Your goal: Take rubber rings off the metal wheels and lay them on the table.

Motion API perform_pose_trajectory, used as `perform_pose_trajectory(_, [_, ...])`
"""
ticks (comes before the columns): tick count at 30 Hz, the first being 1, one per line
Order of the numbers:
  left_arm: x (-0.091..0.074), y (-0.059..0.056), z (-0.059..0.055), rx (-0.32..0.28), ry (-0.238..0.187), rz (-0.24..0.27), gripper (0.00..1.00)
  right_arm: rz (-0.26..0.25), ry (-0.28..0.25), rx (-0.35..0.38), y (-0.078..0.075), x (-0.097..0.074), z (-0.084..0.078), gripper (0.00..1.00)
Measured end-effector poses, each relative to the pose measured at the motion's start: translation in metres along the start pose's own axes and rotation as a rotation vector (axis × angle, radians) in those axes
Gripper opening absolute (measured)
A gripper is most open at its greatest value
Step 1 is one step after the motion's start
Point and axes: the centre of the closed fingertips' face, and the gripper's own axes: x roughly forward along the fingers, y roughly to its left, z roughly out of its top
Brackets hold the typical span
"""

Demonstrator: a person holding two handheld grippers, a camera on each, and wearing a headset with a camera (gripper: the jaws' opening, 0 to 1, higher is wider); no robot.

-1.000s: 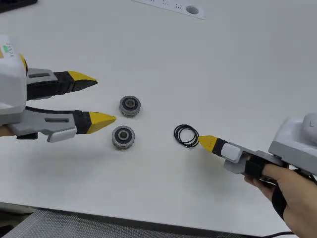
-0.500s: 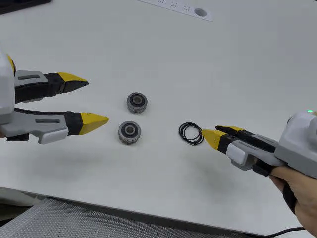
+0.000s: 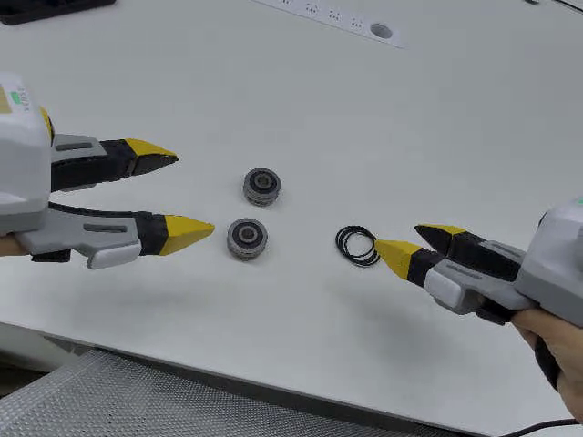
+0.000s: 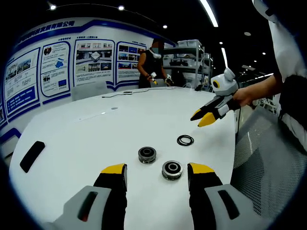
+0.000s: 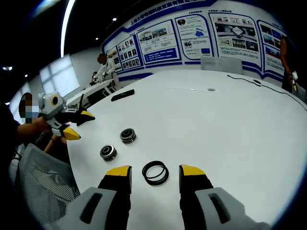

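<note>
Two small metal wheels lie flat on the white table, the nearer wheel (image 3: pixel 248 238) (image 4: pixel 172 169) (image 5: pixel 108 152) and the farther wheel (image 3: pixel 262 186) (image 4: pixel 147 155) (image 5: pixel 128 135). A small pile of black rubber rings (image 3: pixel 356 246) (image 4: pixel 185 140) (image 5: pixel 156 172) lies to their right. My left gripper (image 3: pixel 182 194) (image 4: pixel 157 170) is open at the left, its yellow tips just short of the wheels. My right gripper (image 3: pixel 417 240) (image 5: pixel 153 170) is open, its tips just right of the rings, nothing between them.
A white power strip (image 3: pixel 342 18) lies at the table's far edge, a dark object (image 3: pixel 46 9) at the far left corner. The near table edge runs along the bottom, with grey mesh (image 3: pixel 137 401) below. People stand in the background of both gripper views.
My right gripper, shut a second ago beside the rings, has opened and drawn back slightly to the right. The left gripper stays open; the camera has shifted.
</note>
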Motion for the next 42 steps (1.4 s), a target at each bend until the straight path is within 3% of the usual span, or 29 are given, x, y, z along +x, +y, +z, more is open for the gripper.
perform_pose_trajectory(13, [-0.008,-0.007,-0.009,-0.028,-0.009,0.000,0.69,0.014,0.021,-0.104,-0.003,-0.003,0.003,0.56])
perform_pose_trajectory(21, [-0.012,-0.014,-0.019,-0.042,0.022,-0.004,0.79,0.023,0.049,-0.153,0.001,-0.003,-0.001,0.61])
perform_pose_trajectory(25, [-0.012,-0.017,-0.025,-0.019,0.059,-0.006,0.80,0.025,0.033,-0.139,0.004,-0.003,0.003,0.61])
perform_pose_trajectory(30, [-0.011,-0.017,-0.022,-0.036,0.041,-0.005,0.82,0.036,0.028,-0.151,0.007,-0.003,0.004,0.65])
perform_pose_trajectory(42, [-0.010,-0.015,-0.027,-0.048,0.052,-0.017,0.82,0.042,0.057,-0.185,0.008,-0.010,-0.002,0.68])
